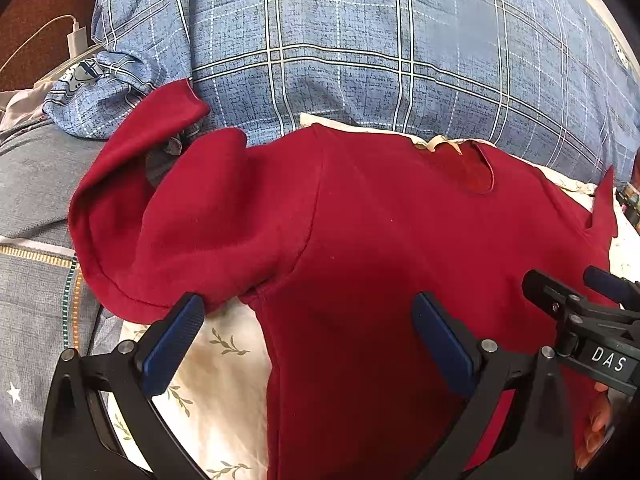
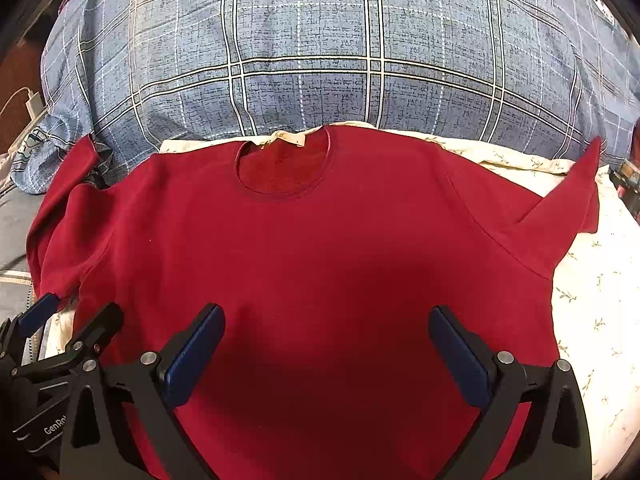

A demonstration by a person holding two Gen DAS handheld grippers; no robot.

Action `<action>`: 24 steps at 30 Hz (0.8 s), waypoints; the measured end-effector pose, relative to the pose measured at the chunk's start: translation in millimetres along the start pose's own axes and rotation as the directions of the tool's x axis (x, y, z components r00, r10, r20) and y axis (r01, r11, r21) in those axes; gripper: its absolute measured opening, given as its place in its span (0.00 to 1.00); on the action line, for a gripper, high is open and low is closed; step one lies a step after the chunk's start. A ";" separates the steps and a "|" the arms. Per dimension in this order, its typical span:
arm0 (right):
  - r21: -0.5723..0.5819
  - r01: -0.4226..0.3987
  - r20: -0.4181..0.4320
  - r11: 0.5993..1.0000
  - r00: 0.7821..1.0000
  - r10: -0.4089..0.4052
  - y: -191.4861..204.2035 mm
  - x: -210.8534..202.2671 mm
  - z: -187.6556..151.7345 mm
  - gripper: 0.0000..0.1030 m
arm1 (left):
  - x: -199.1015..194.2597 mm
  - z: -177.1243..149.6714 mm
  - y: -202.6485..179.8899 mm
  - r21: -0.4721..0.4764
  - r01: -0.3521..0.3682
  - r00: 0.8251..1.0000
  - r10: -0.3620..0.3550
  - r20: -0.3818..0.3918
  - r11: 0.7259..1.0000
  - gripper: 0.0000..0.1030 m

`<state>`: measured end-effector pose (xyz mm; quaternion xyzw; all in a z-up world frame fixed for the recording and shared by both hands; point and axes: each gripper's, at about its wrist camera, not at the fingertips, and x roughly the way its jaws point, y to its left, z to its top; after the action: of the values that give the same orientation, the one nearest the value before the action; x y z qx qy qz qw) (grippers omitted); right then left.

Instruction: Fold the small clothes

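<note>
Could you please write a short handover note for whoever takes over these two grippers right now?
Left gripper: open, empty, over the shirt's left armpit.
Right gripper: open, empty, over the middle of the body.
Red shirt: spread front up on the floral sheet, neckline toward the blue plaid pillow.
Left sleeve is bunched and curled; right sleeve sticks out.
Done: shirt laid out. Left: every fold, sleeves first.
</note>
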<state>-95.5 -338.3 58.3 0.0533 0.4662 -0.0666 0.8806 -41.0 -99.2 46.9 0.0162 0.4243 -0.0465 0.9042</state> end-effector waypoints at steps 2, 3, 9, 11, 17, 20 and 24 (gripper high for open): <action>-0.007 0.009 -0.004 1.000 1.000 -0.009 0.9 -0.4 -0.1 0.99 | 0.0 0.1 -0.7 -0.002 0.001 1.000 -0.001 -0.001 1.000 1.00; -0.009 0.011 -0.003 1.000 1.000 -0.011 1.0 -0.4 0.2 0.99 | -0.1 0.3 -0.8 -0.003 0.001 1.000 -0.001 -0.001 1.000 1.00; -0.007 0.003 -0.002 1.000 1.000 -0.003 1.8 -0.7 0.5 0.99 | 0.2 1.3 -0.1 -0.010 0.005 1.000 -0.005 0.001 1.000 1.00; -0.012 0.005 -0.008 1.000 1.000 -0.005 2.1 -0.5 -0.1 0.99 | 0.4 2.0 0.1 -0.015 0.006 1.000 -0.006 0.001 1.000 1.00; -0.011 -0.008 -0.008 1.000 1.000 0.008 4.7 2.0 -0.7 0.99 | 1.4 2.0 0.9 -0.018 -0.002 1.000 0.002 0.001 1.000 1.00; -0.018 -0.009 -0.012 1.000 1.000 0.009 6.7 3.0 -1.6 0.99 | 1.9 3.0 2.5 -0.023 -0.002 1.000 0.002 0.002 1.000 1.00; -0.019 -0.010 -0.014 1.000 1.000 0.009 7.5 3.8 -1.6 0.99 | 1.6 3.4 3.1 -0.025 -0.001 1.000 0.001 0.003 1.000 1.00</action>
<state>-93.4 -330.9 54.5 0.0474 0.4725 -0.0576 0.8782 -37.1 -96.5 47.8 0.0048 0.4234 -0.0407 0.9050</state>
